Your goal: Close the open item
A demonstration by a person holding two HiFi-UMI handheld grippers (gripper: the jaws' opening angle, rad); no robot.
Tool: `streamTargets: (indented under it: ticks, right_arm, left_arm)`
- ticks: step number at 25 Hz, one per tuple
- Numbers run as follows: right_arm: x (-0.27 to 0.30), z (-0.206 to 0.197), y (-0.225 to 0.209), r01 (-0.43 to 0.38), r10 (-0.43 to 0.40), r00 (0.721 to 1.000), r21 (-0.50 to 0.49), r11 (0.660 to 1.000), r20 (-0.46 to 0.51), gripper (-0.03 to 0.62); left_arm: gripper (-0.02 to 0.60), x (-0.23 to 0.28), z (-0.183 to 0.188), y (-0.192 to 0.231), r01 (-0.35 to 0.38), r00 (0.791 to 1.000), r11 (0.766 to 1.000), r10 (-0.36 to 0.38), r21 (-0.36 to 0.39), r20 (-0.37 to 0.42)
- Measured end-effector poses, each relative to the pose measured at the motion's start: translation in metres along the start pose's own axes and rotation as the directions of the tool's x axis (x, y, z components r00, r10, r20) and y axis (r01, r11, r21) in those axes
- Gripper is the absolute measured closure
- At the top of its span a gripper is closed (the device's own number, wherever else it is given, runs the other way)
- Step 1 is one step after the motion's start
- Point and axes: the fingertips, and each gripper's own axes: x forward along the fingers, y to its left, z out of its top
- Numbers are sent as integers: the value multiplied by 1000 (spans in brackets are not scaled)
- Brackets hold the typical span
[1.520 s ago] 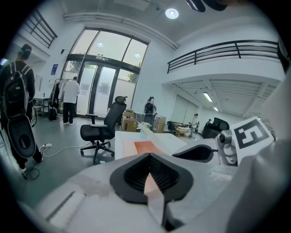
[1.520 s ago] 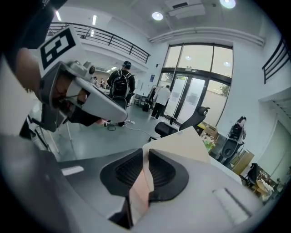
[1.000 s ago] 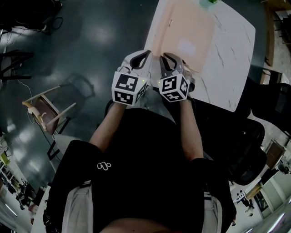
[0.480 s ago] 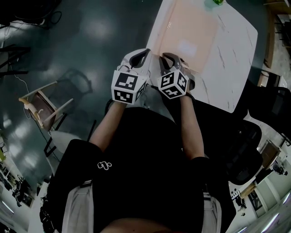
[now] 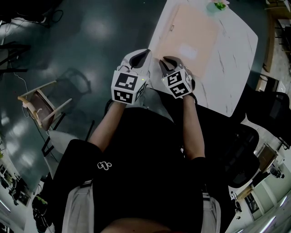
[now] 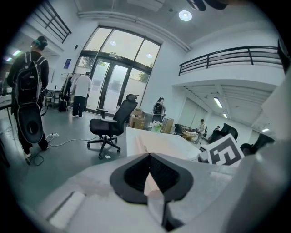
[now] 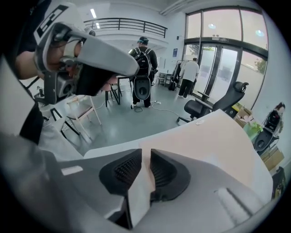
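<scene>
I hold both grippers close to my chest, at the near edge of a white marble table (image 5: 232,54) that carries a peach mat (image 5: 191,36). A small pale item (image 5: 172,27) lies at the mat's far left edge, too small to identify; it also shows in the right gripper view (image 7: 198,123). My left gripper (image 5: 144,54) (image 6: 149,155) has its pads meeting at the tips, with nothing between them. On my right gripper (image 5: 168,60) (image 7: 146,154) the jaws are opening, and the narrow gap between the pads is empty. Both are well short of the small item.
A green plant (image 5: 219,4) stands at the table's far end. A wooden chair (image 5: 43,107) is on the floor to my left, and black office chairs (image 5: 254,150) (image 6: 111,125) stand around the table. People stand by the glass doors (image 7: 188,77).
The right gripper's marker cube has moved slightly right and turned. The left gripper has stayed put. The table sits a little further right in the view.
</scene>
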Motion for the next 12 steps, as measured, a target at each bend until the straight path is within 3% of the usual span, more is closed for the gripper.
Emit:
streamTargets:
  ticks: [2,4,7,12]
  right_arm:
    - [-1,2,-2,-24,23,1000,37,999,11,534]
    - [-6,9,-9,-47,42,998,135,990,46,591]
    - [-13,19,-33,-89,52,991,312,946,127,592]
    - [-12,19,-97,59,-104,989,362,930,108,592]
  left_arm:
    - [581,0,2,2,-3,1000,1000,3,-1,1]
    - [581,1,4,3,-3,1000,1000,3,-2,2]
    - [581,4,6,3,0,1000,1000,0,-1,1]
    - [581,8,10,2,-1,1000,1000,1,4,7]
